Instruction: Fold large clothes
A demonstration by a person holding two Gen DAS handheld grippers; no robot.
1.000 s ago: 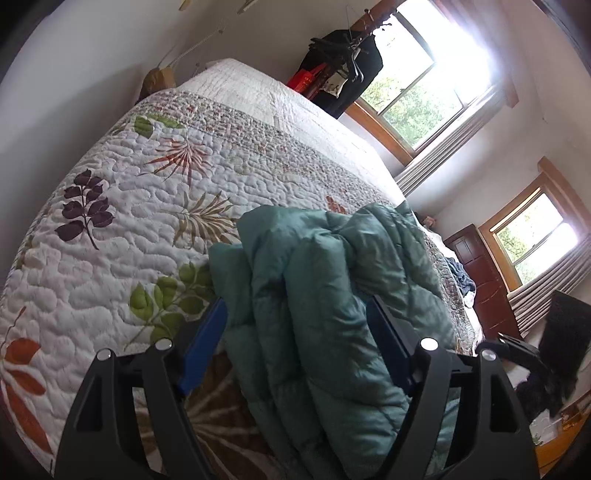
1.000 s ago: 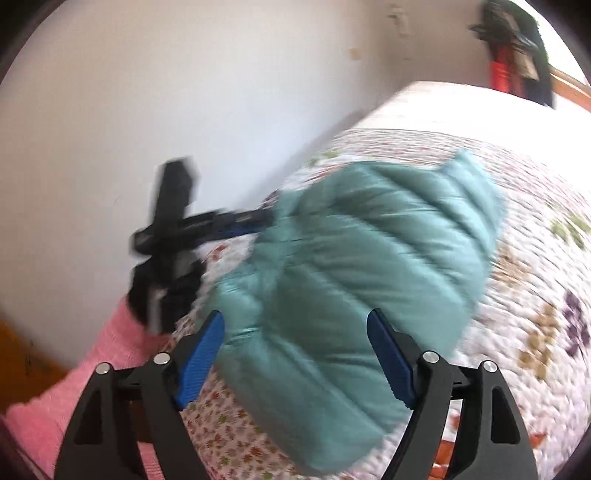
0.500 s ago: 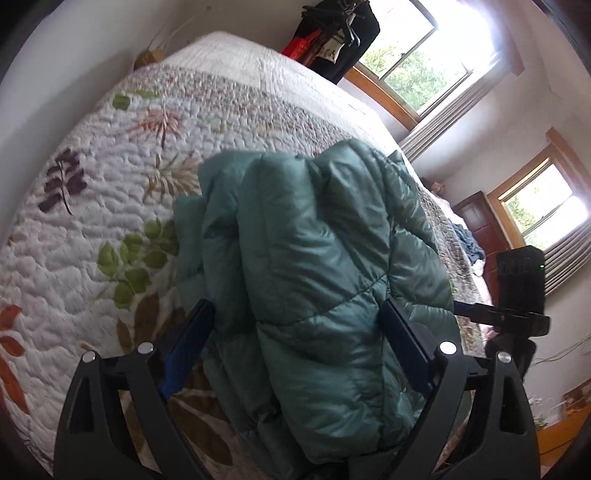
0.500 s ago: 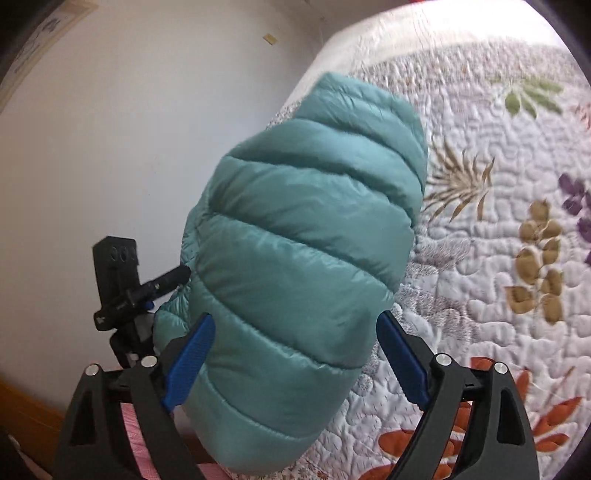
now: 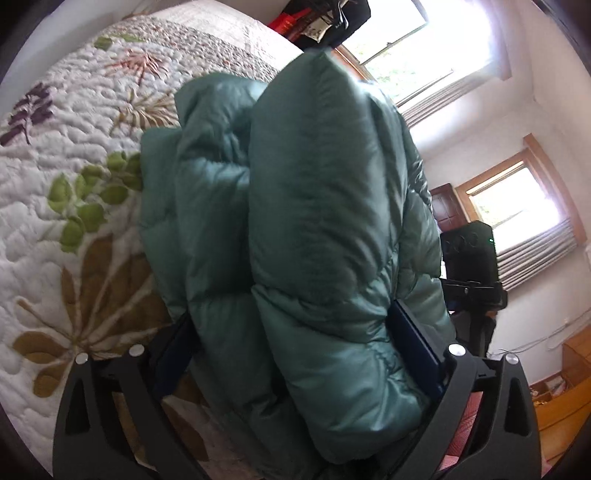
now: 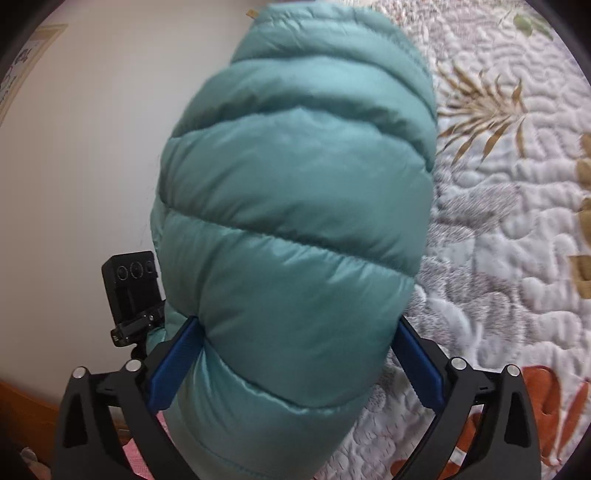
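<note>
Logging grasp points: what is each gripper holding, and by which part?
Both hold the teal puffer jacket: left gripper squeezes its stacked folded layers, right gripper one quilted end.

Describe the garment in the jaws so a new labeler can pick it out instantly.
Start at the bed with the white quilt stitched with leaf prints. Over it, folded into a thick bundle, is a teal puffer jacket, squeezed by the left gripper and also the right gripper. It is the only plain, shiny, puffy item with horizontal quilted bands; the dark clothes hang by the window.
</note>
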